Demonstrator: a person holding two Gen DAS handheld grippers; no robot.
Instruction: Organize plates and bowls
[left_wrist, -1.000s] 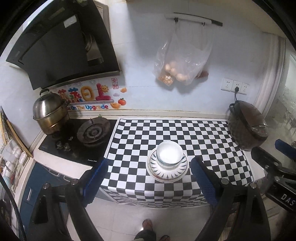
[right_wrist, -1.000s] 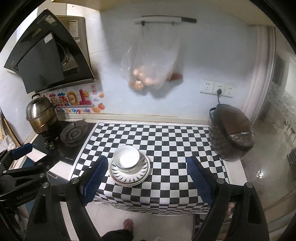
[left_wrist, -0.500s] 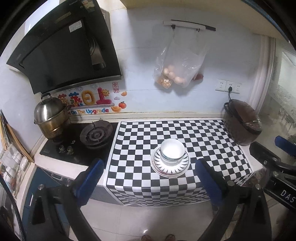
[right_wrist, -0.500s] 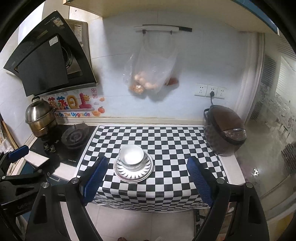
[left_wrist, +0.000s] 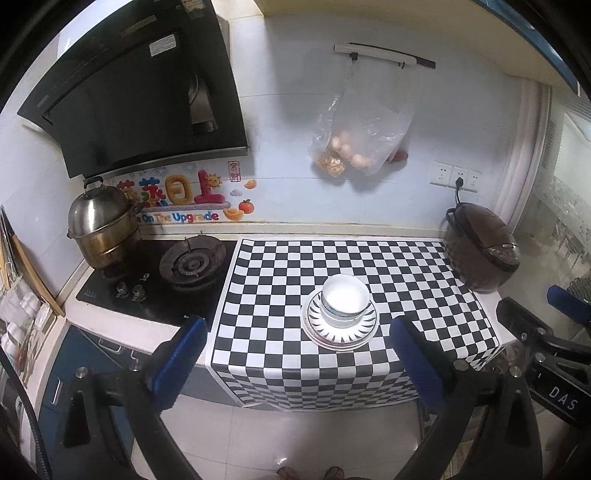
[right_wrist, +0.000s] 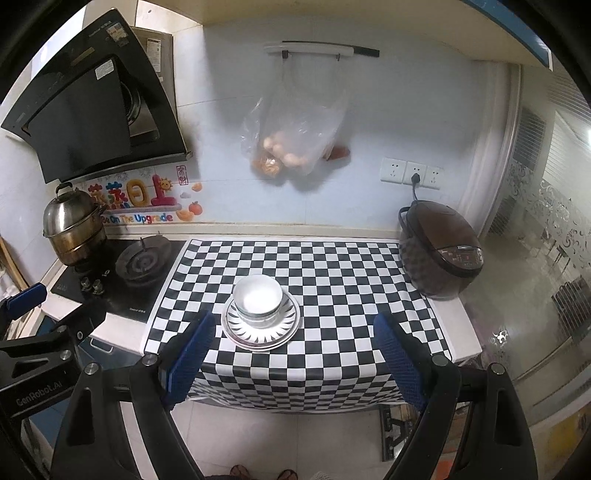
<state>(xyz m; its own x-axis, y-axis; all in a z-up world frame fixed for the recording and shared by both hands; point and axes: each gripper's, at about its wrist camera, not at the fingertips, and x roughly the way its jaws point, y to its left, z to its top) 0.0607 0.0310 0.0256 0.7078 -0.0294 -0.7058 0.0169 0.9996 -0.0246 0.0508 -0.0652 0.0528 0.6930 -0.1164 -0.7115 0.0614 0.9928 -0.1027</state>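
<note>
Checkered counter (left_wrist: 332, 258) beside stove (left_wrist: 192, 264)

Even, soft indoor light; sharp centre, heavy fisheye warp at the rim.

Both views dark-vignetted in the corners. Straight lines bow: the checkered cloth (left_wrist: 332, 266) curves, wall edges bend. Hanging plastic bag (left_wrist: 364, 136) throws a soft grey shadow on the white wall (right_wrist: 406, 110) below and right of it. Mild sheen on the steel pot (left_wrist: 98, 214) and floor tiles (right_wrist: 280, 435). Frosted glass at right (right_wrist: 546, 229) hazy, washed out. No motion blur.
</note>
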